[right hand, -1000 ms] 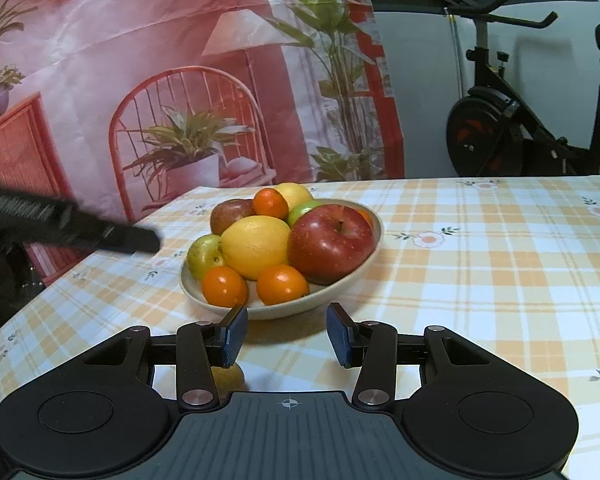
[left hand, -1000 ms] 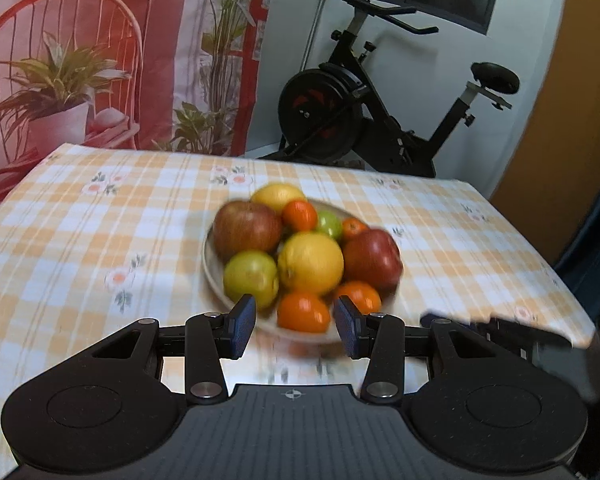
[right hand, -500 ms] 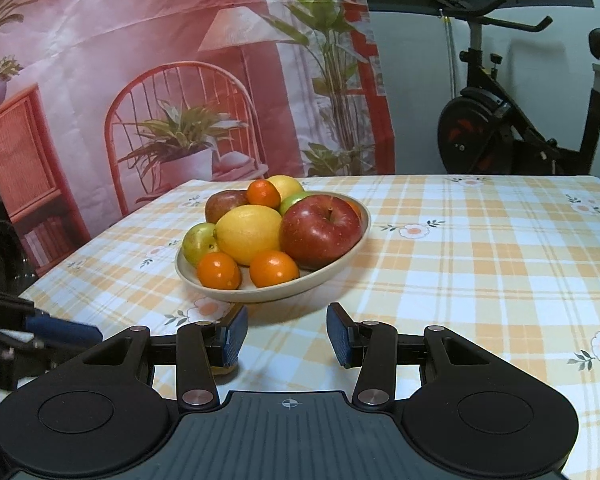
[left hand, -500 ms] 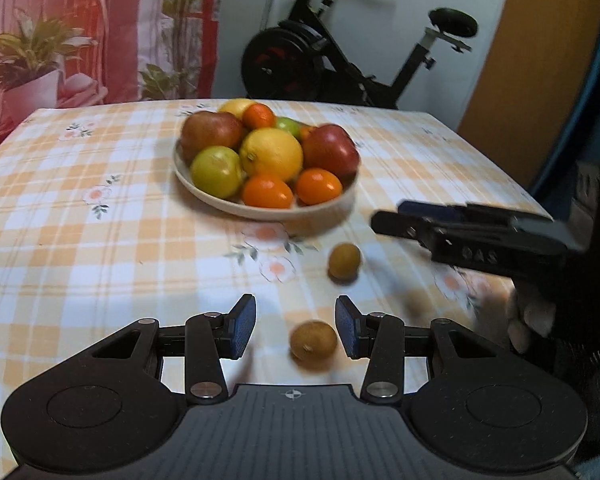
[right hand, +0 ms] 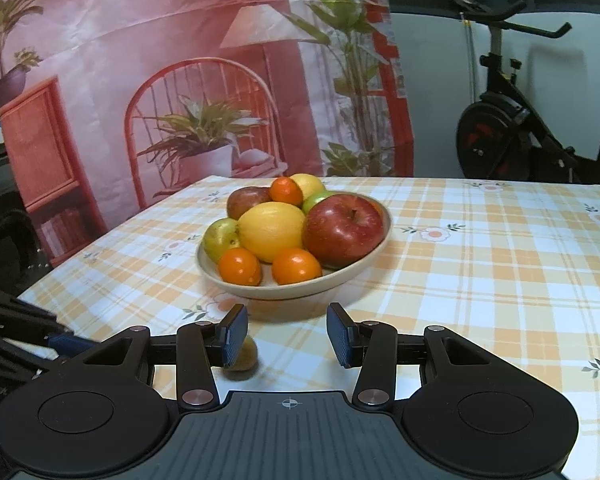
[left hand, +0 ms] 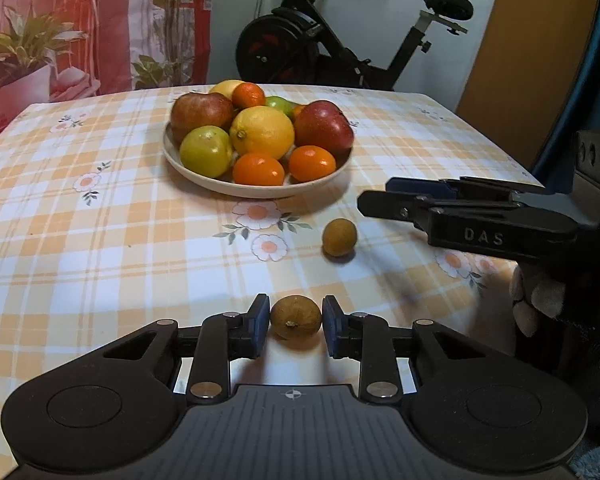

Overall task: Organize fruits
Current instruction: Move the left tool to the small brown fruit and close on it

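Note:
A beige bowl holds apples, lemons, green fruit and small oranges on a checked tablecloth. Two small brown fruits lie on the cloth in front of it. My left gripper has its pads around the nearer brown fruit, almost touching it. The second brown fruit lies further right. My right gripper is open and empty, low over the cloth; that second brown fruit shows partly behind its left finger. The bowl stands just beyond it. The right gripper also shows in the left wrist view.
An exercise bike stands behind the table. A printed red curtain hangs at the back left. The table's right edge is near the right gripper.
My left gripper has pulled back from the bowl, dropped low and narrowed around the nearer brown fruit. My right gripper backed off a little from the bowl and stayed open.

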### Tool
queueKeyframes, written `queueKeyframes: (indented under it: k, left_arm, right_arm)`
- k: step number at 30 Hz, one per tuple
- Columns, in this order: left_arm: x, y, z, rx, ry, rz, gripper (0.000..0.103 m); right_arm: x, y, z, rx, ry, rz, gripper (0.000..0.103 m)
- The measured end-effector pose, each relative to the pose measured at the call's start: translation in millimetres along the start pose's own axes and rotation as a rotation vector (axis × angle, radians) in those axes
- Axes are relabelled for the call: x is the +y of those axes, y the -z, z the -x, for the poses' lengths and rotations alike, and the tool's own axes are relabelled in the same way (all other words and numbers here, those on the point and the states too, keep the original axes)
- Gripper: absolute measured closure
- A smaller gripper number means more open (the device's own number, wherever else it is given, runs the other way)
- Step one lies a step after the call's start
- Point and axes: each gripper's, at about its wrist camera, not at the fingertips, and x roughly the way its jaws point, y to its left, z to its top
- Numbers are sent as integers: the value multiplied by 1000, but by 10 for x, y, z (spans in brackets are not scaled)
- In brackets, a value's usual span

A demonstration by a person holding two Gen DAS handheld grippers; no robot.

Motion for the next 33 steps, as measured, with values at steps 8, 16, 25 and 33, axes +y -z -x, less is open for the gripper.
queueKeyframes:
  k: [8, 16, 25, 33]
  left_arm:
    - [144, -50, 95, -61, -54, 85, 73]
    - [237, -85, 143, -105, -96, 139, 73]
    - [247, -92, 143, -119, -106, 144, 73]
    - [250, -89, 146, -123, -114, 146, 73]
  right_arm:
    - [124, 8, -44, 29, -58, 51, 61]
    - [245, 15, -137, 91, -78, 109, 65]
    - [299, 28, -230, 146, -69, 138, 72]
    - [302, 30, -257, 161, -62, 138, 77]
